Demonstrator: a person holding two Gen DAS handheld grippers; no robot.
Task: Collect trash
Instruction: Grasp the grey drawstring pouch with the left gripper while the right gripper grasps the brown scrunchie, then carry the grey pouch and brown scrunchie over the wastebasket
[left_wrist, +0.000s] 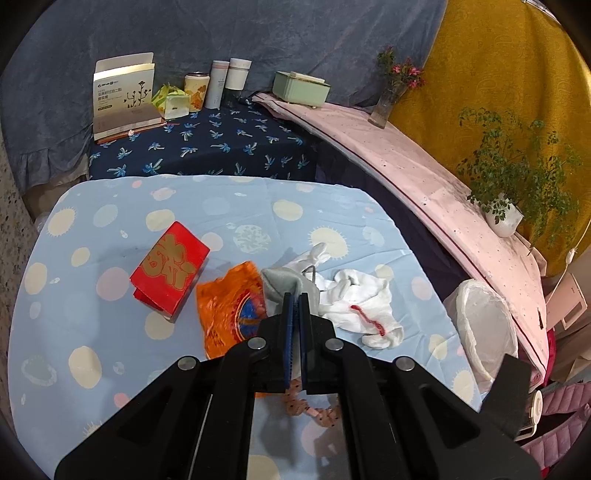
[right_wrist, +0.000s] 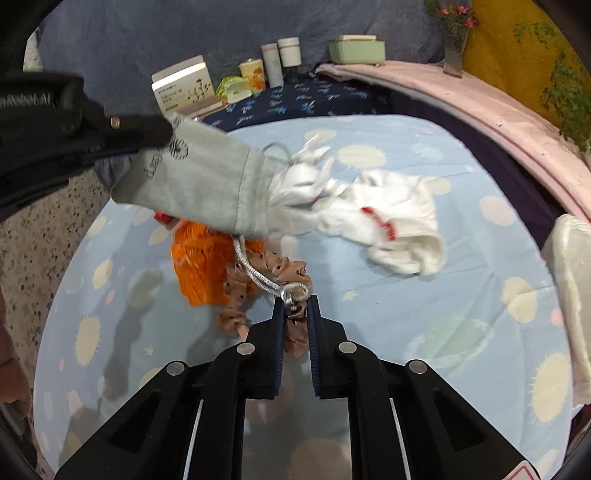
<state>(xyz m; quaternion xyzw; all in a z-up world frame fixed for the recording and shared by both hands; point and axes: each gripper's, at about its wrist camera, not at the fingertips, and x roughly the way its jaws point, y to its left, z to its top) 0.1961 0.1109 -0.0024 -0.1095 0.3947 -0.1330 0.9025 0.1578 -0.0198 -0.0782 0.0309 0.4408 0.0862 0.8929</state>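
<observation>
My left gripper (left_wrist: 294, 297) is shut on a grey drawstring pouch (left_wrist: 286, 282); from the right wrist view that left gripper (right_wrist: 162, 129) holds the pouch (right_wrist: 207, 184) up by its closed end above the table. White cloth (right_wrist: 295, 192) hangs from the pouch's mouth. My right gripper (right_wrist: 294, 301) is shut on the knot of the pouch's silver cord (right_wrist: 255, 273), which runs taut. On the blue spotted tablecloth (left_wrist: 110, 332) lie a white glove with red trim (left_wrist: 365, 310) (right_wrist: 391, 221), an orange wrapper (left_wrist: 229, 306) (right_wrist: 195, 266), a red box (left_wrist: 170, 269) and a brown scrunchie (right_wrist: 269, 269).
A white-lined bin (left_wrist: 484, 325) (right_wrist: 569, 258) stands off the table's right edge. Behind is a dark blue table with a white carton (left_wrist: 123, 96), cans and bottles. A pink ledge (left_wrist: 424, 166) carries a green box, a vase and a potted plant (left_wrist: 506, 218).
</observation>
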